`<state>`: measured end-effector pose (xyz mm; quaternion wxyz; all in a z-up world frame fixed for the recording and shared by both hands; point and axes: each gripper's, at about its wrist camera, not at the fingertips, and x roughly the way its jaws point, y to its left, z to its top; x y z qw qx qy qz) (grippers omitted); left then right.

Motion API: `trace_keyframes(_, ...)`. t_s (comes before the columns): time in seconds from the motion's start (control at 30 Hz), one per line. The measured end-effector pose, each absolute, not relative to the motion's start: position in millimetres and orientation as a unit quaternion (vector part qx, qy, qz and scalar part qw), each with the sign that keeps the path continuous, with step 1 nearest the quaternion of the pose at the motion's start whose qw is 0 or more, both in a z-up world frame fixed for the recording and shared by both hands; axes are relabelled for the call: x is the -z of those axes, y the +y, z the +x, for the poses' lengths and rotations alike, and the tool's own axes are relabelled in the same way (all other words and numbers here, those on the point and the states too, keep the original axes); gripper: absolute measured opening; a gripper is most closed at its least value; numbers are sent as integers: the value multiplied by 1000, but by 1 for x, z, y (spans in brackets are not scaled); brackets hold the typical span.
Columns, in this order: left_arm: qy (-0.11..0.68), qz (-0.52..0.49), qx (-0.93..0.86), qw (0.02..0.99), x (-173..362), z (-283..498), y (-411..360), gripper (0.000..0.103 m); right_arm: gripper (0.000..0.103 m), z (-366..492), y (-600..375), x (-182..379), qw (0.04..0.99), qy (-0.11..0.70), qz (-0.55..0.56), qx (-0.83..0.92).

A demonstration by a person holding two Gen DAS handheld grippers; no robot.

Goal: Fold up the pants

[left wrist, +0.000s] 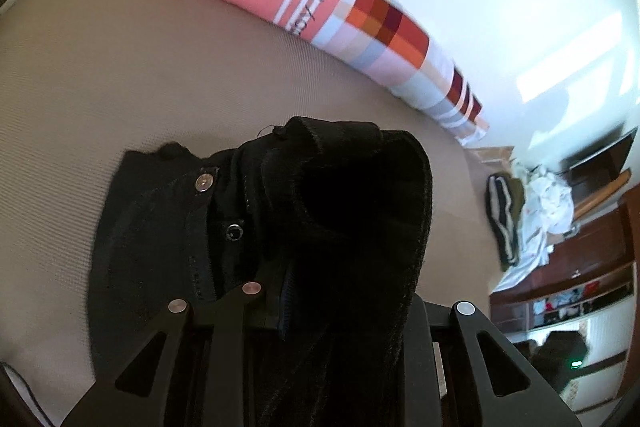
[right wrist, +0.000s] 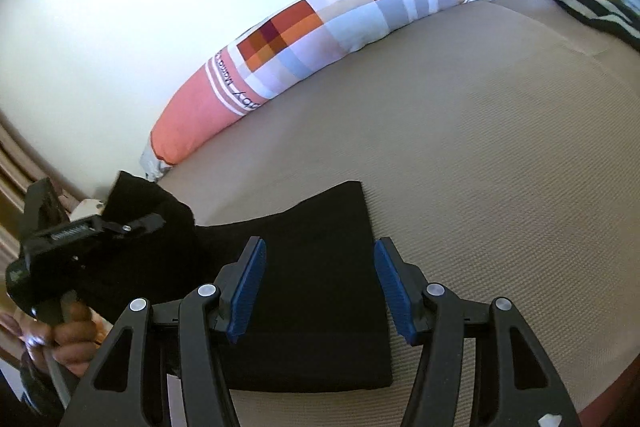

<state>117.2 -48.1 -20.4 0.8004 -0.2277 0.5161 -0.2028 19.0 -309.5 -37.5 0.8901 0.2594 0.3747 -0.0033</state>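
A thick fold of the black pants (left wrist: 344,227) is clamped between the jaws of the left gripper (left wrist: 340,311), whose tips are buried in the cloth; the narrow grip appears chosen so that one end of the garment can be carried over the rest. From that grip the fabric rises and bulges toward twelve o'clock in the left wrist view, while the waistband with its metal snap (left wrist: 204,183) lies flat on the beige mattress (left wrist: 120,75) at ten o'clock. In the right wrist view the same gripper is seen at nine o'clock, gripped from below by the person's hand (right wrist: 60,339), tilted downward with the lifted cloth draped over it.

The right gripper (right wrist: 320,287) is held with its blue pads (right wrist: 248,287) moderately wide apart and nothing between them; it is poised just above the flat, already doubled part of the pants (right wrist: 320,307), probably ready to pin or smooth it while the fold is laid. It, too, is angled down toward the bed.

A long patterned bolster (right wrist: 320,39) lies along the wall at twelve o'clock, well apart from the pants. The fold is judged partly done.
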Motion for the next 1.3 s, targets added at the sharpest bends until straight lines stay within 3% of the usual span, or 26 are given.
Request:
trace_keyframes(0.3,528,-159,202,810,52,110,-83,30,55,21,-314,36,889,375,263,4)
trace_keyframes(0.37,528,-158,211,807,52,108,-85,45,55,21,-315,37,889,376,263,5)
trace_keyframes(0.43,529,-159,220,804,51,106,-87,54,55,21,-315,38,888,378,263,6)
trace_keyframes(0.47,528,-163,233,800,50,104,-88,66,55,22,-315,39,887,379,263,6)
trace_keyframes(0.53,523,-175,257,794,45,98,-86,71,55,22,-314,41,887,382,259,7)
trace_keyframes(0.93,458,-69,164,871,21,72,-19,72,55,44,-290,67,851,449,263,-75)
trace_keyframes(1.3,488,-125,92,859,58,74,58,72,55,96,-292,104,796,510,273,-181)
